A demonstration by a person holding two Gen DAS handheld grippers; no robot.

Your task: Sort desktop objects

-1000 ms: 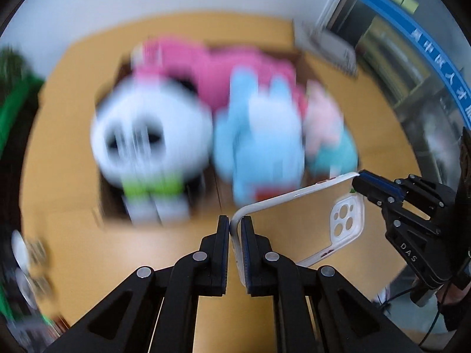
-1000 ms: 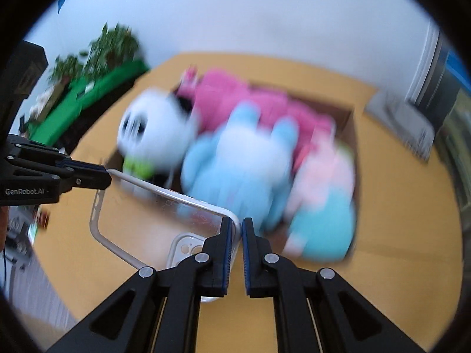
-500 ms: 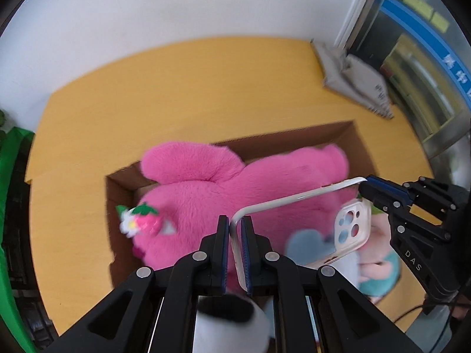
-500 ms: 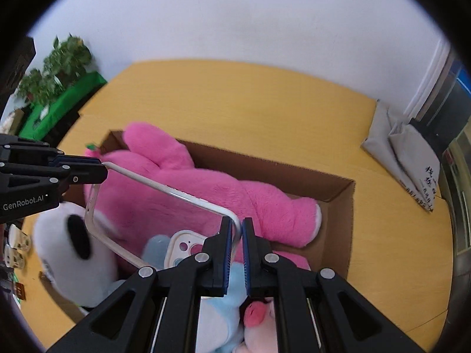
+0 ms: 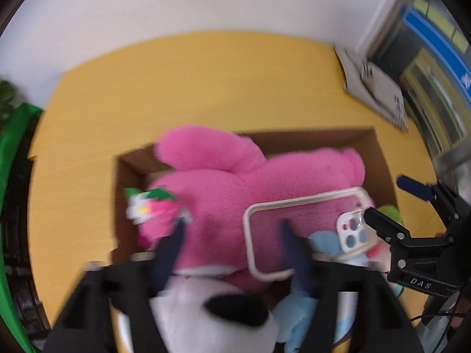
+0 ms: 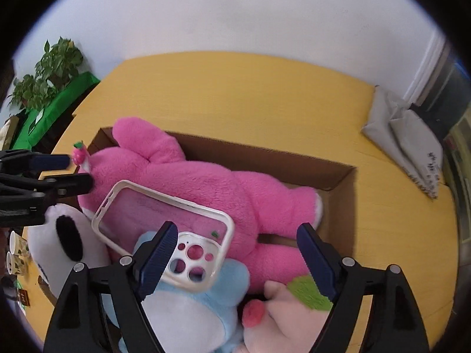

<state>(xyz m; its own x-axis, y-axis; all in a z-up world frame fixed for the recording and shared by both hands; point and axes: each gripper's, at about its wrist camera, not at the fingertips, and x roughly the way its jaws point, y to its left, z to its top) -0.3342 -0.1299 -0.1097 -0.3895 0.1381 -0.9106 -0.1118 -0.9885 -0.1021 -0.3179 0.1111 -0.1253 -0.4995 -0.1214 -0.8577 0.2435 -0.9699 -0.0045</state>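
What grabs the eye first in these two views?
The pink plush dominates, sprawled along the cardboard box on the yellow table. On top of it lies a clear phone case, with both grippers' jaws having just opened: the right gripper straddles its camera end, and the left gripper shows blurred, with nothing pinched. A panda plush and a blue plush crowd the near edge.

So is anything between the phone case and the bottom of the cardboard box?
Yes. The phone case lies on the pink plush and the blue plush, which fill the cardboard box under it. Both grippers' jaws have just been opening and stand clear of the case.
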